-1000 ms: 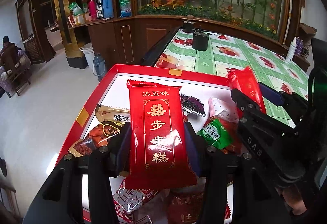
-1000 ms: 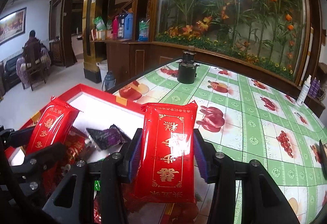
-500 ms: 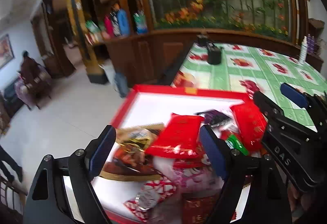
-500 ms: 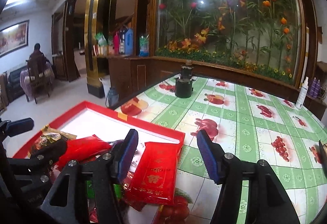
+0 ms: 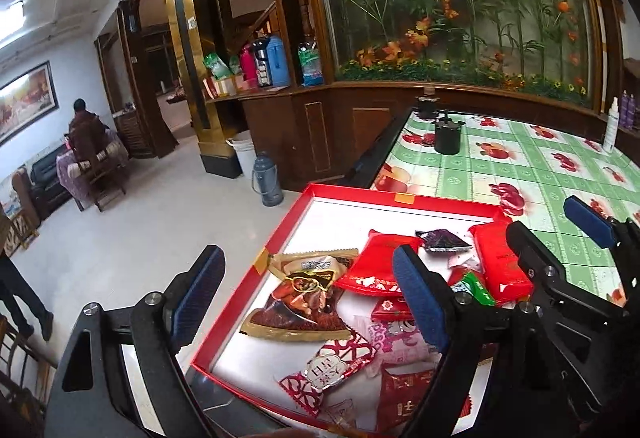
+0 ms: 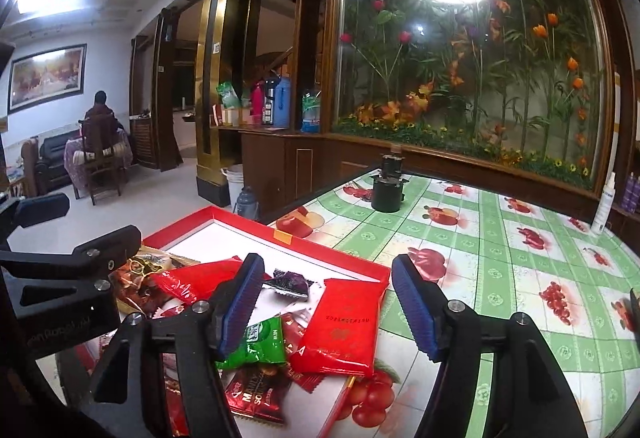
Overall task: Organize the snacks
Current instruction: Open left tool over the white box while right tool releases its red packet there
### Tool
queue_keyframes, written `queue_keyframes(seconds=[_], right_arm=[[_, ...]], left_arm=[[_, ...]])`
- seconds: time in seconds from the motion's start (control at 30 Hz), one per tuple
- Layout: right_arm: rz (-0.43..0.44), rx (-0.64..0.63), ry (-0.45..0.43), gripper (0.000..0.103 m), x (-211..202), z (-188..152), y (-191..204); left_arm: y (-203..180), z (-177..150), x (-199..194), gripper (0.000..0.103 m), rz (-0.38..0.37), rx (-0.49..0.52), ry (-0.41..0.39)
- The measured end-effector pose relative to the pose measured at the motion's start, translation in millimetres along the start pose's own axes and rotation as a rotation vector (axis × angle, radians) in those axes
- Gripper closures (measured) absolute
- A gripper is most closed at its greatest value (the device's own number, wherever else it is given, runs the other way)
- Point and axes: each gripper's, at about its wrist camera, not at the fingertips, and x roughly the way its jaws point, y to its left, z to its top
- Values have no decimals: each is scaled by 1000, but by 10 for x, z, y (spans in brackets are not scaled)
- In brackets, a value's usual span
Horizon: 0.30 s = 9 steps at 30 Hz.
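A red-rimmed box (image 5: 340,192) with a white floor holds several snack packs. One long red pack (image 5: 376,266) lies in its middle; it also shows in the right wrist view (image 6: 200,278). A second long red pack (image 6: 340,326) lies tilted over the box's right rim (image 6: 340,262), and shows in the left wrist view (image 5: 500,266). My left gripper (image 5: 308,298) is open and empty, raised above the box's left side. My right gripper (image 6: 326,306) is open and empty above the second red pack.
A brown pack (image 5: 304,298), a purple sachet (image 5: 440,240), a green pack (image 6: 256,342) and small red candies (image 5: 328,370) lie in the box. The box sits at the left edge of the green fruit-print tablecloth (image 6: 500,258). A black pot (image 6: 386,194) and a white bottle (image 6: 604,202) stand farther back.
Both grippers opened and let go of their long red packs, which now lie in and on the box. Both grippers then pulled back and up.
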Motion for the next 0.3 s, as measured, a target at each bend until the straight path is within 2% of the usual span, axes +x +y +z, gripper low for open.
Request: queue_keyframes(seconds=[0.3], right_arm=[[13, 12, 22, 33, 43, -8, -25]], left_arm=[[-39, -12, 24, 16, -19, 5, 11]])
